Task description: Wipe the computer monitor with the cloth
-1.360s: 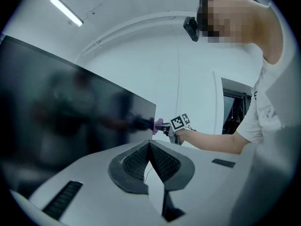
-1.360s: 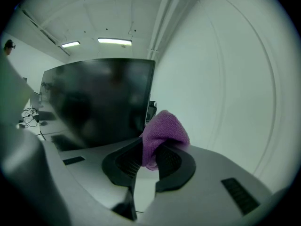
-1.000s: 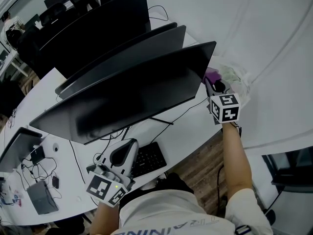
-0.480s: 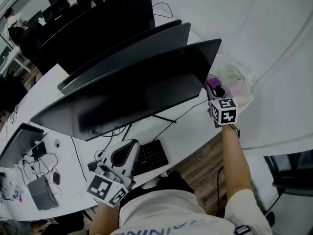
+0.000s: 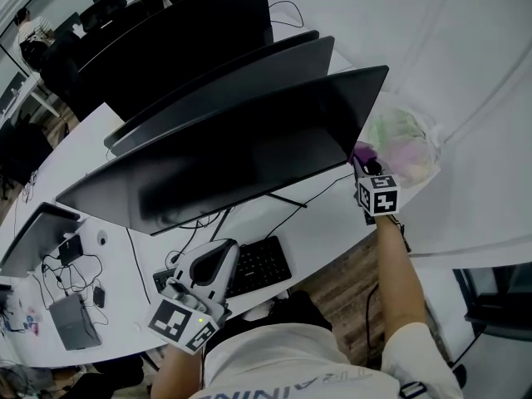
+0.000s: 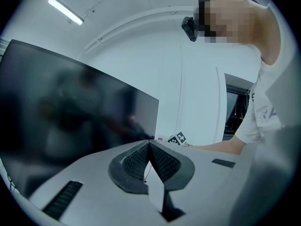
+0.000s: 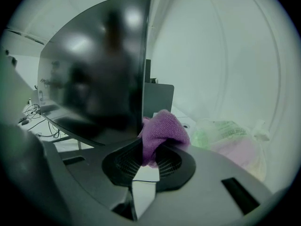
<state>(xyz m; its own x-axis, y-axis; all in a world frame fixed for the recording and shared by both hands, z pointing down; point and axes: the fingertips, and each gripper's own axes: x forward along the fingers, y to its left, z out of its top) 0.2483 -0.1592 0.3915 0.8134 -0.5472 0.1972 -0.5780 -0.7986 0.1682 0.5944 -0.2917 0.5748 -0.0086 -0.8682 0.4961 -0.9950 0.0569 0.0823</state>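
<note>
The big dark computer monitor point(image 5: 241, 152) stands on the white desk, seen also in the right gripper view point(image 7: 99, 65) and the left gripper view point(image 6: 70, 107). My right gripper point(image 5: 363, 161) is at the monitor's right edge, shut on a purple cloth point(image 7: 162, 133) that bunches up out of its jaws point(image 5: 362, 152). In its own view the right gripper point(image 7: 149, 160) has the cloth just beside the screen's lower right corner. My left gripper point(image 5: 218, 256) hovers over the keyboard, jaws shut and empty; in its own view the gripper point(image 6: 149, 154) points toward the screen.
A black keyboard point(image 5: 258, 266) lies at the desk's front edge. Two more monitors point(image 5: 208, 40) stand behind. A clear plastic bag point(image 5: 403, 144) with green and pink contents lies right of the monitor. A laptop point(image 5: 33, 239), cables and small devices sit at the left.
The right gripper with the purple cloth has stayed by the monitor's right edge while the head view shifted slightly. The left gripper has hardly moved.
</note>
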